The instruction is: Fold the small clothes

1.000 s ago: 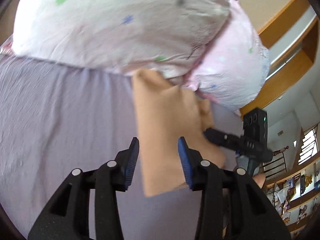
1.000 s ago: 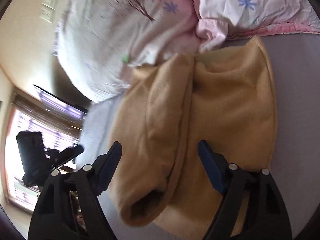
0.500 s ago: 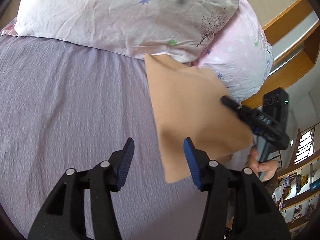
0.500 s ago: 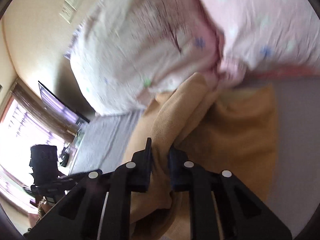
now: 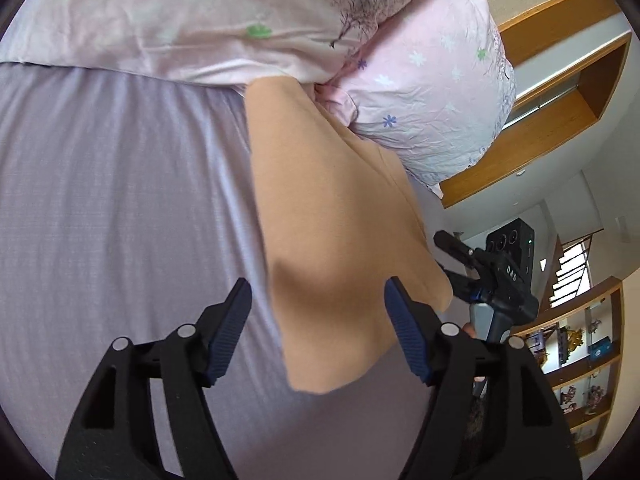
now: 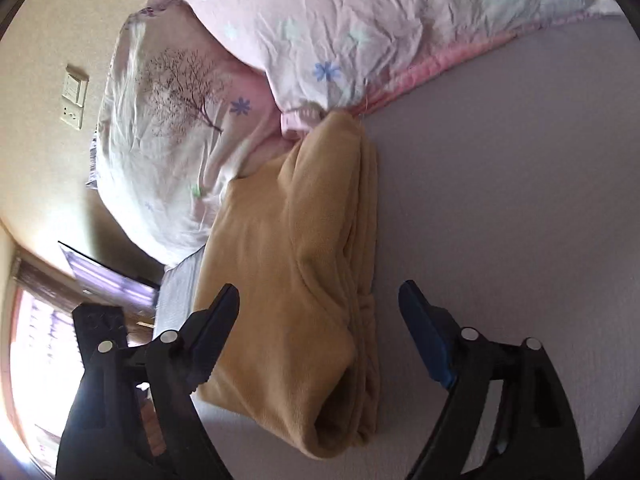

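A tan fleece garment lies folded lengthwise on the lilac bed sheet, its far end tucked against the pillows. In the right wrist view the garment shows a sleeve laid over its body, with layered edges on the right side. My left gripper is open and empty, just above the garment's near end. My right gripper is open and empty, its jaws straddling the garment's near part without touching it. The right gripper also shows in the left wrist view beside the garment's right edge.
Two pink floral pillows lie along the head of the bed, touching the garment. A wooden headboard shelf and bookshelves stand to the right. A wall with a switch plate and a window lie to the left.
My right gripper was shut on a fold of the garment half a second ago; it has let go and opened, and the sleeve now lies folded over. My left gripper moved closer.
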